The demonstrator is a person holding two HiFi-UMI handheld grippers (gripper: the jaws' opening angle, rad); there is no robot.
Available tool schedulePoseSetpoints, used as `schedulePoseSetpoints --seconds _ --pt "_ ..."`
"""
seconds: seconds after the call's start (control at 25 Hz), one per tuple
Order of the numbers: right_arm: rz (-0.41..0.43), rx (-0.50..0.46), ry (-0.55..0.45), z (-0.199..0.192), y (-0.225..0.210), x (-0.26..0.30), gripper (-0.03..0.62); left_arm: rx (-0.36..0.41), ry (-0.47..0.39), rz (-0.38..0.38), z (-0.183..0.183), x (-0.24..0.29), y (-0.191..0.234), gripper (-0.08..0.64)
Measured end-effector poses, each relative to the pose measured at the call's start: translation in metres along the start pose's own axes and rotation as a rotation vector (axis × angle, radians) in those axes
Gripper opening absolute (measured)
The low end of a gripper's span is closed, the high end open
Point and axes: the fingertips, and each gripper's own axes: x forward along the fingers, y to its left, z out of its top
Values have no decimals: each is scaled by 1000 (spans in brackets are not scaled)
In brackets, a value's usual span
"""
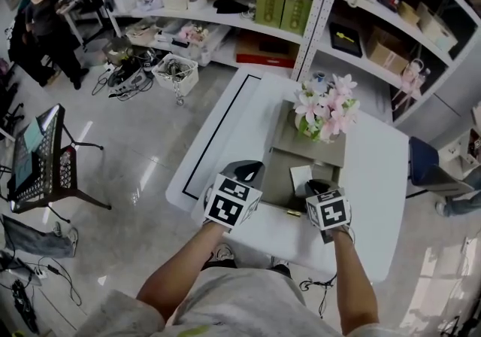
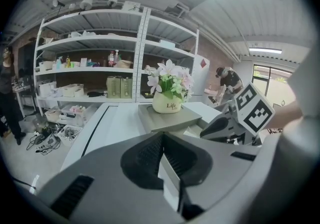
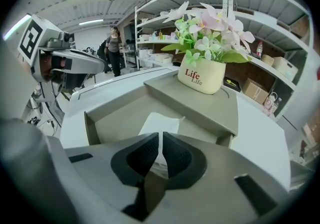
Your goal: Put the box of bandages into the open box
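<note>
A small white box of bandages (image 1: 301, 176) lies flat inside the open grey box (image 1: 272, 177) on the white table (image 1: 376, 200). In the right gripper view the bandage box (image 3: 162, 122) sits just ahead of and below my right gripper (image 3: 160, 140). Its jaws are drawn together to a thin slit with nothing clamped. In the head view the right gripper (image 1: 319, 186) hovers at the bandage box's near right corner. My left gripper (image 1: 248, 170) is shut and empty over the open box's near left edge. Its own view shows the left gripper (image 2: 162, 140) with its jaws meeting.
A cream pot of pink flowers (image 1: 325, 113) stands on the grey lid at the far end of the open box. Shelving (image 1: 316, 19) runs behind the table. On the floor are a wire basket (image 1: 175, 72), a black cart (image 1: 37, 155) and a blue chair (image 1: 425, 166). A person (image 1: 45, 27) stands far left.
</note>
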Motion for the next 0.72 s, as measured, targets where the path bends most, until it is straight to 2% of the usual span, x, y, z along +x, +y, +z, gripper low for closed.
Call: schedulePoseSetpoints --seconds 0.36,0.72 --pt "-17 101 -117 15 -18 -39 31 27 -9 -28 16 10 -19 2" --pt "-27 173 -256 27 -48 -102 29 42 -47 -11 48 19 -42 2"
